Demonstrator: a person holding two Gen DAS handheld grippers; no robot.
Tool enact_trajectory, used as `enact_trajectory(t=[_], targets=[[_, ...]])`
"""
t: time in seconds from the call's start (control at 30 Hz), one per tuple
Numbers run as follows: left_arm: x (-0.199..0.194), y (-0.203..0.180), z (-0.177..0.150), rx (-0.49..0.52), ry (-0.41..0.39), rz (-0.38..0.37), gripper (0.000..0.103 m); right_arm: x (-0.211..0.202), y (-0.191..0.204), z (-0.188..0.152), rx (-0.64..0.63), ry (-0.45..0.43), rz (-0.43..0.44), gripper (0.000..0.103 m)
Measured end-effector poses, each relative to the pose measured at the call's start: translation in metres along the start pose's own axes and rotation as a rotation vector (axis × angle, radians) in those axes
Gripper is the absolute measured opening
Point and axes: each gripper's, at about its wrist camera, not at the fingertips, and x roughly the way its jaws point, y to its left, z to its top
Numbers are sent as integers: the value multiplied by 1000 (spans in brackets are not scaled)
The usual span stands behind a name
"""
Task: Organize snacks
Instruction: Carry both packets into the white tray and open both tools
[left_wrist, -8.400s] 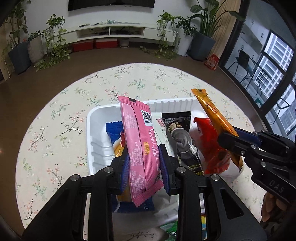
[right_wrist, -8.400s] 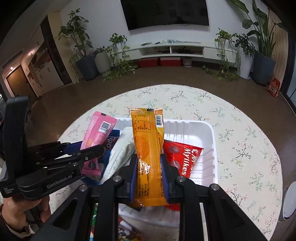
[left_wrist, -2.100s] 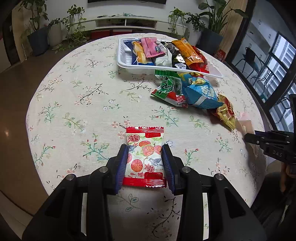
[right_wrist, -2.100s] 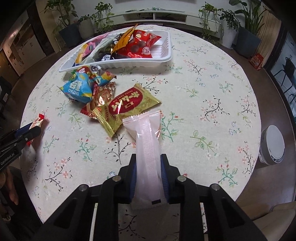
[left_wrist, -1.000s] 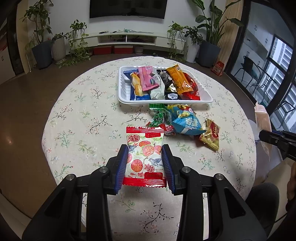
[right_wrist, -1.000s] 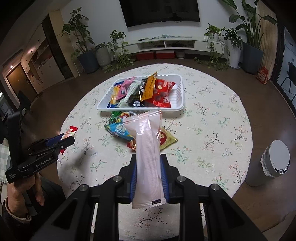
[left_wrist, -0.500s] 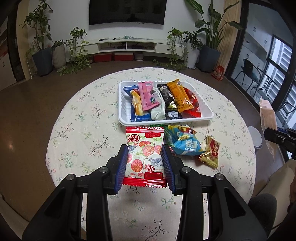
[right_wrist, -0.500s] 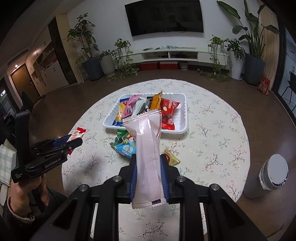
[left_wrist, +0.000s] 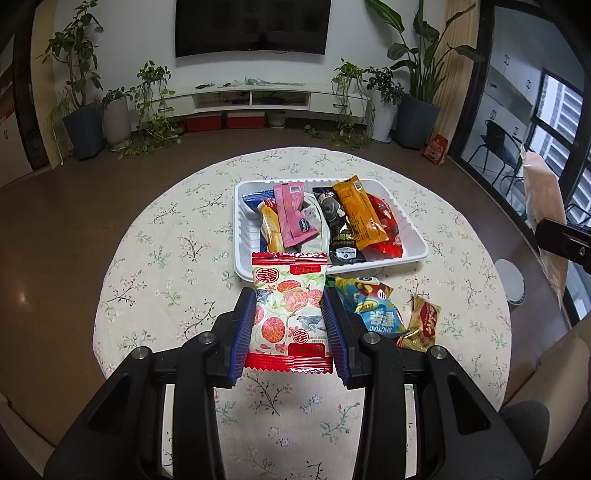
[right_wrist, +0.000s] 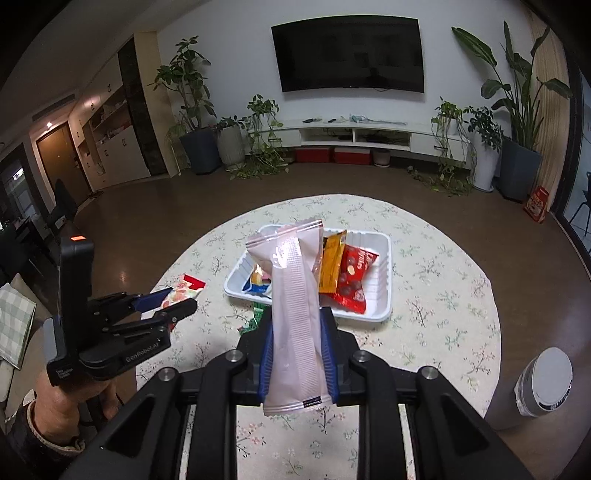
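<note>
Currently you hold 2 snack packets in the air above the round table (left_wrist: 155, 266), 1 in each gripper.

Your left gripper (left_wrist: 290, 325) pinches the lychee-print packet (left_wrist: 289, 310) by its 2 side edges, flat between the blue pads (left_wrist: 242, 328). Your right gripper (right_wrist: 295, 354) clamps the long pale pink packet (right_wrist: 293, 317), which stands upright and twisted. Beyond both, the white tray (left_wrist: 413, 240) sits on the floral cloth with packets leaning inside; a blue bag (left_wrist: 376, 314) and a gold packet (left_wrist: 424, 321) lie just in front of it.
</note>
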Motion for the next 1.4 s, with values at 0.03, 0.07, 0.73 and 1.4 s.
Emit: enact_trajectory(t=[0.03, 0.07, 0.73, 1.4], targets=[[0, 0, 2, 2, -3, 1, 35, 1, 1, 2, -3, -3, 2, 25], [1, -1, 5, 2, -5, 1, 35, 1, 2, 4, -5, -7, 4, 25], [92, 14, 88, 32, 20, 30, 35, 106, -25, 55, -14, 52, 1, 25], [220, 14, 112, 61, 85, 56, 36, 237, -50, 49, 44, 204, -53, 27]])
